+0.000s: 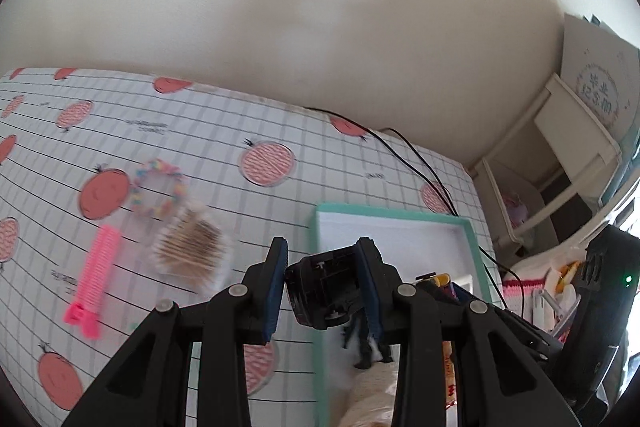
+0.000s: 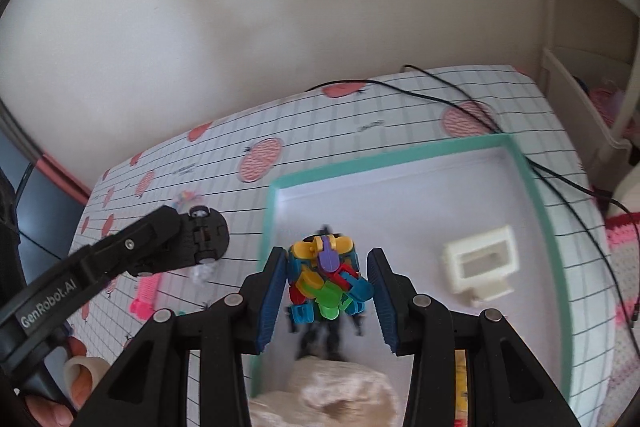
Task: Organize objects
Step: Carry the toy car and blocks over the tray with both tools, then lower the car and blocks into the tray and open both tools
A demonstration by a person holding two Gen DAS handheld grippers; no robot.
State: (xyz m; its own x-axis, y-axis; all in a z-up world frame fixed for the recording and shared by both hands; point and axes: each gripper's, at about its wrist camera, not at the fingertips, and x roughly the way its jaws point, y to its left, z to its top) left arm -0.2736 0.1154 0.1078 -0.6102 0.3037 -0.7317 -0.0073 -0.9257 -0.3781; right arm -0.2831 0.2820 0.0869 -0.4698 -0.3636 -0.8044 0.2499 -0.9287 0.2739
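A tabletop [image 2: 400, 115] covered in a grid cloth printed with red fruit runs up to a plain wall. A black cable [image 2: 460, 95] trails across its far right corner.

On the right part of the tabletop lies a wide, shallow box [image 2: 536, 195] with a green rim and white floor. In its near edge sits a cream furry thing [image 2: 340, 387], blurred. Toward the box's right side lies a small cream plastic piece [image 2: 480, 263]. A dark toy figure [image 2: 328, 335] lies on the box floor just behind the furry thing, partly hidden.

The right gripper [image 2: 327, 291] hangs over the box, its blue-padded fingers [image 2: 272, 291] set either side of a toy of many-coloured clips [image 2: 326, 279]. The left pad touches it; the right pad shows a slim gap, so I cannot tell whether the grasp is firm.

The left gripper [image 1: 322, 287] is clenched on a black toy car [image 1: 324, 291], held over the box's left rim with its underside showing.

Left of the box, on the open cloth, lie a clear tub of cotton swabs [image 1: 190, 251], a pink comb clip [image 1: 94, 283] nearer the left edge, and a pastel bead bracelet [image 1: 158, 191] just behind the tub. A roll of tape [image 2: 86, 367] sits by the near left edge.
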